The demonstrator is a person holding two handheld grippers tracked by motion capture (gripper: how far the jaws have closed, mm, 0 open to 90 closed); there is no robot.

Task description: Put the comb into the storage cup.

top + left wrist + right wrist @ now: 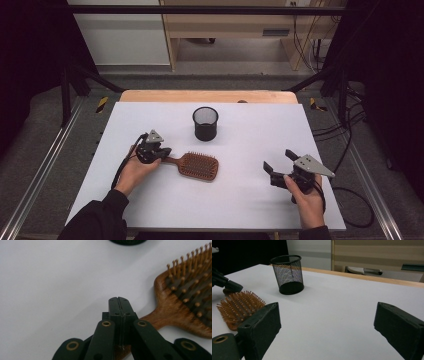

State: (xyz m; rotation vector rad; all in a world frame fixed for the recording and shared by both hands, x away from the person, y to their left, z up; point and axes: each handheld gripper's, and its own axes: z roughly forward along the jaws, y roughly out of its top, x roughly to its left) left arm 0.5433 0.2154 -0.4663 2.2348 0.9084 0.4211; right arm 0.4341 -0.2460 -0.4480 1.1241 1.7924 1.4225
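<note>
From above, the brush [198, 165] lies bristles-up on the white table [250, 200], its long axis running left to right, handle toward the left gripper [161, 154], which is far nearer than the right gripper [278, 161]. Along the left gripper's jaws, they are pressed together over the handle [160, 320], apparently pinching it. Along the right gripper's jaws, they stand spread and empty, brush and cup [288, 273] well off.

Even overhead light, dark room edges, soft shadows, close-up blur on bristles.
</note>
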